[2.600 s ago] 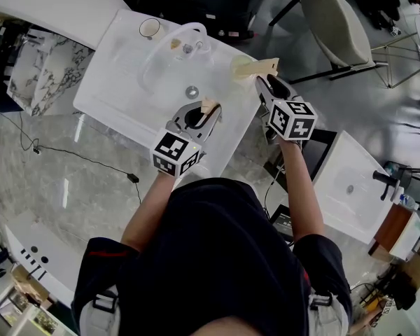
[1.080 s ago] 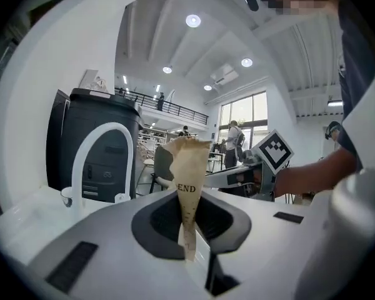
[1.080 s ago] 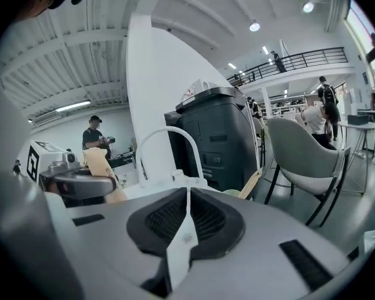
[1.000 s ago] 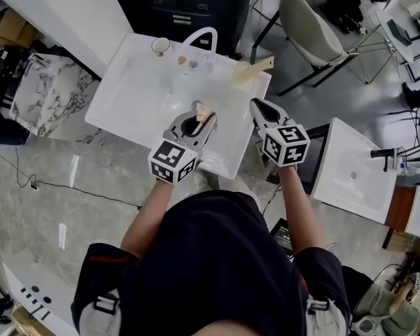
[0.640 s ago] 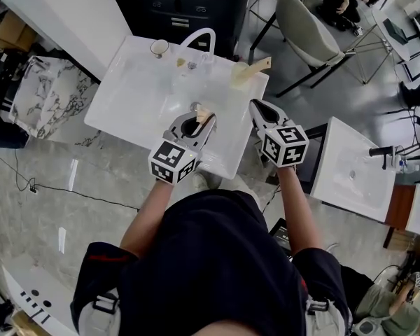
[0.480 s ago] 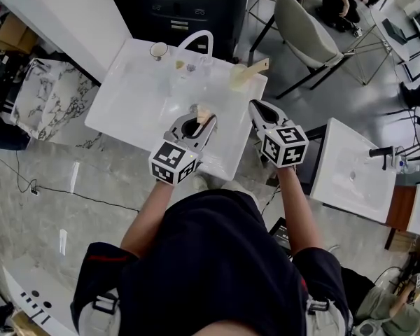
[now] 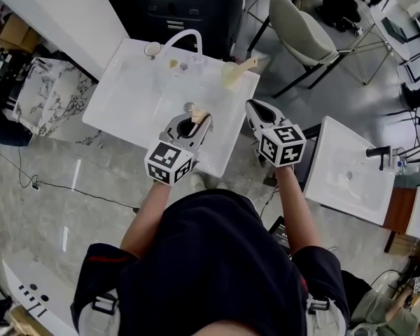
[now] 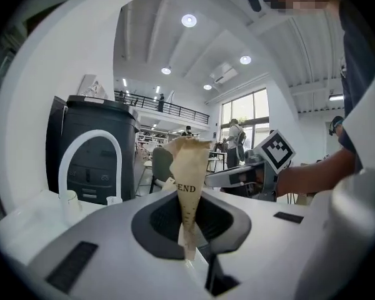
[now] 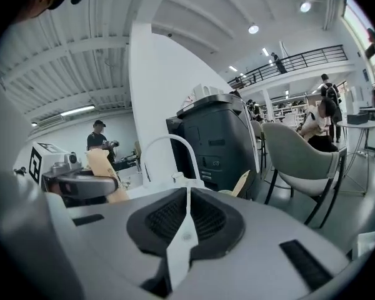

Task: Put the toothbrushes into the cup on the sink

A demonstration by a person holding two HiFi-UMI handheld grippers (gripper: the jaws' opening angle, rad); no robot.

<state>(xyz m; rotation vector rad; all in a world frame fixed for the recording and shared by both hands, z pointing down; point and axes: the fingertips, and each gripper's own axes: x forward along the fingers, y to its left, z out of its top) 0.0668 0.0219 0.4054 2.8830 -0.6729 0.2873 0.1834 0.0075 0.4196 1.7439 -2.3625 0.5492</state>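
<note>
The left gripper is pinching a paper-wrapped toothbrush by its lower end, so the packet is standing upright above the jaws. The right gripper is keeping its jaws pressed together on nothing. Both are hovering over the near edge of the sink.

The cup is sitting at the sink's far right corner. Another wrapped toothbrush is already leaning out of it to the right.

To do this step well, I judge the left hand should be carrying the packet far and right. It should be tipping the free end down into the cup's freer left side, loosening only once that end is inside.

The head view is showing where the cup lies relative to both grippers. The gripper views are showing what it cannot: the pinch on the wrapper and the right jaws meeting empty.
</note>
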